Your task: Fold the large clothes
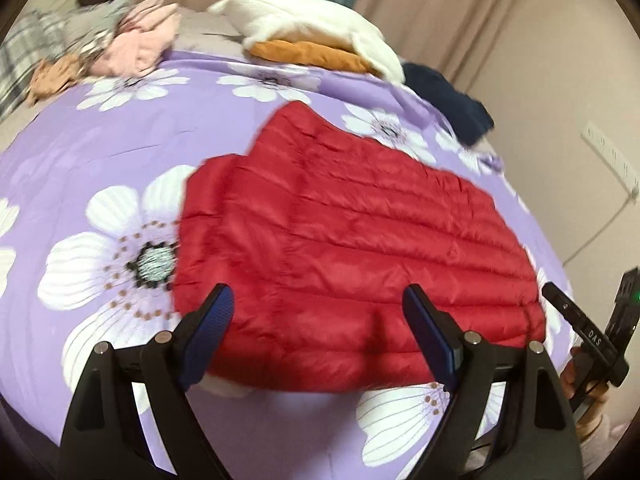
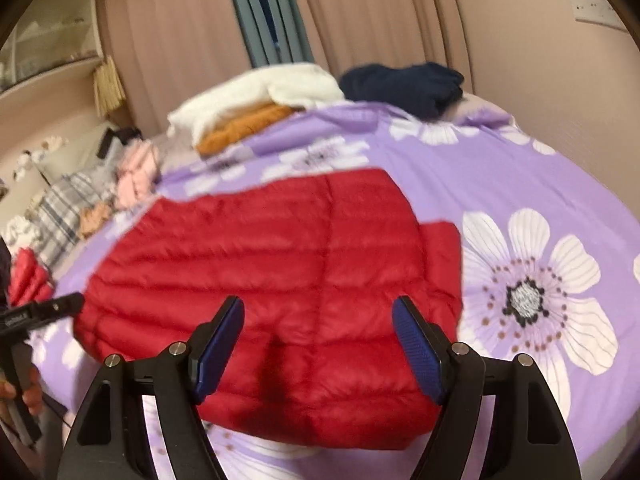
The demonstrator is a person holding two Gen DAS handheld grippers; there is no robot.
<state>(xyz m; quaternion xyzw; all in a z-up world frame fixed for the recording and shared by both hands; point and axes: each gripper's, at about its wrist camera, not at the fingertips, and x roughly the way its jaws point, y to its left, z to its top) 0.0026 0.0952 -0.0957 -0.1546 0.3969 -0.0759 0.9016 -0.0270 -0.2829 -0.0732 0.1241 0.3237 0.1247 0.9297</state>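
Both tools gape wide and grip nothing: left tool (image 1: 318, 334), right tool (image 2: 318, 338). Red quilted jacket (image 1: 344, 240) lies flat on the bed (image 1: 80, 148), its near hem just ahead of both, long axis apparently running crosswise; frames blurred.

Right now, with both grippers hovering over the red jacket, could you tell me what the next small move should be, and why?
Probably lower both grippers onto the near edge and close on it. The left gripper and right gripper are open and empty, and the red puffer jacket lies roughly flat on the purple floral bedspread with that edge right beneath them, ready to be lifted and folded away.
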